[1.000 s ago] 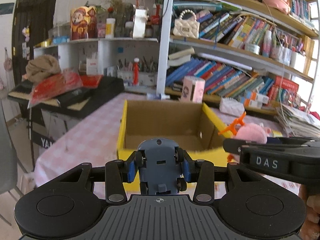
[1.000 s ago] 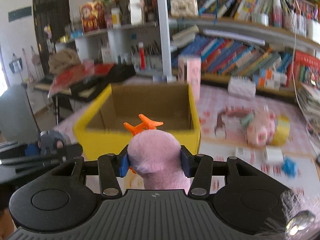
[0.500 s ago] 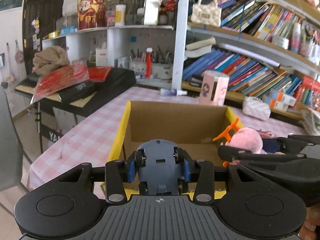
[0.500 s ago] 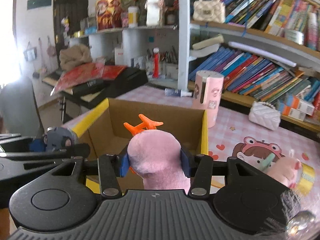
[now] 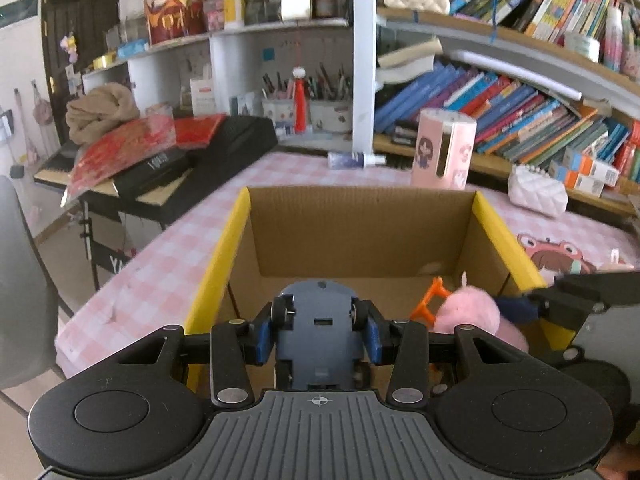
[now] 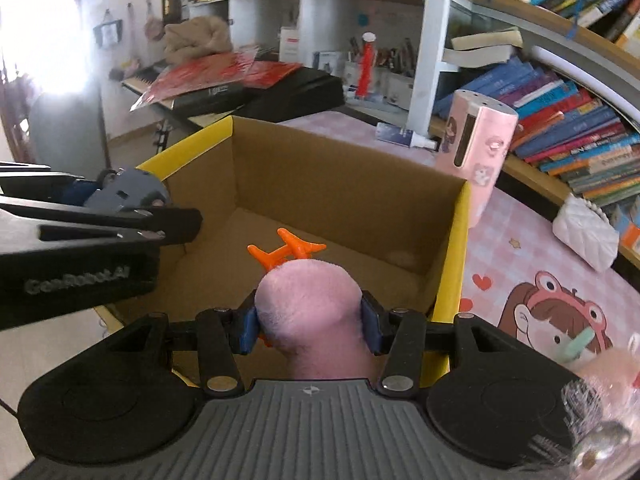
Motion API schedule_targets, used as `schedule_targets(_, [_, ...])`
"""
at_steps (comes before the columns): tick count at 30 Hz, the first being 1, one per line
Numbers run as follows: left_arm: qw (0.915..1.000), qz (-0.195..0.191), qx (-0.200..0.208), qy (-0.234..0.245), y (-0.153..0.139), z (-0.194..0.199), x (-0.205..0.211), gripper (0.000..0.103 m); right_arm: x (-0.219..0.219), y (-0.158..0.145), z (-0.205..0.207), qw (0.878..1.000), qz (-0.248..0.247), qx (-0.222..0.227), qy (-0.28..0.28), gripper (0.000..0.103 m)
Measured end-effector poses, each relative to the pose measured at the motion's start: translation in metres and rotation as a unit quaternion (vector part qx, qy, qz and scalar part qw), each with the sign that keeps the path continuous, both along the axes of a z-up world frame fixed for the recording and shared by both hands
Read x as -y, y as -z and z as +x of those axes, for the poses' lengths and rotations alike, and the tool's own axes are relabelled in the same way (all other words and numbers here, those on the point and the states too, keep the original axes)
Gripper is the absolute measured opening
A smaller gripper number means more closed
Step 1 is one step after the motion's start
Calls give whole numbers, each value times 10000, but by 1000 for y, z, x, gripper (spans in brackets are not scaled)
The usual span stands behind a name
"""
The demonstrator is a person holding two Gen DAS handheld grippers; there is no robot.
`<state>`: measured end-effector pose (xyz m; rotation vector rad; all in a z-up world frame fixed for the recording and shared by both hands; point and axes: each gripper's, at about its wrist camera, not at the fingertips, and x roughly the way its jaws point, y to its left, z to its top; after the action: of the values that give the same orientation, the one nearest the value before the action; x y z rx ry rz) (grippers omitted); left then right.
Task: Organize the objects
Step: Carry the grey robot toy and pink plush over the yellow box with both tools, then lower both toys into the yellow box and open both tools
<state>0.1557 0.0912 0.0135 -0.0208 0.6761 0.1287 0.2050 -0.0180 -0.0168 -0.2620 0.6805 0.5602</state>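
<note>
Toy car (image 5: 320, 332) is pinched belly-up in my left gripper (image 5: 318, 338), blue pads pressing on both its sides, wheels poking out by the fingers (image 5: 262, 338). It's hanging over the near edge of the box (image 5: 240, 216), which is an open cardboard one with yellow outer walls sitting on the pink checked tabletop (image 5: 168, 252). Inside of the box looks bare brown from here

My right gripper (image 6: 308, 326) is clamped on a pink plush (image 6: 310, 308) with little orange antlers (image 6: 286, 252) sticking out the far end. The fingers (image 6: 246, 328) squeeze into the fluff on both sides, so they're narrow-ish and full. The plush is also over the box, toward its right wall. In the right view my left gripper comes in from the left over the yellow rim with the car (image 6: 128, 194) in it; in the left view the plush (image 5: 468, 316) and antlers (image 5: 430, 304) show up just right of the car, inside the box outline

Other stuff around: a pink canister (image 5: 442, 148) standing on the tabletop just behind the box, a small white quilted purse (image 5: 538, 196) further right, a cartoon mat (image 6: 556, 320) right of the box, and a keyboard (image 5: 192, 164) piled with red packets off to the left
</note>
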Motion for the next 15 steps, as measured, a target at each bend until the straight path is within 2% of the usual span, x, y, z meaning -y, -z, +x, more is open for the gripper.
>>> schedule_targets(7, [9994, -7, -329, -121, 15, 11, 3, 42, 2, 4, 10, 9980, -383, 265, -439, 48])
schedule_targets(15, [9988, -32, -458, -154, 19, 22, 7, 42, 13, 4, 24, 9951, -423, 262, -853, 48])
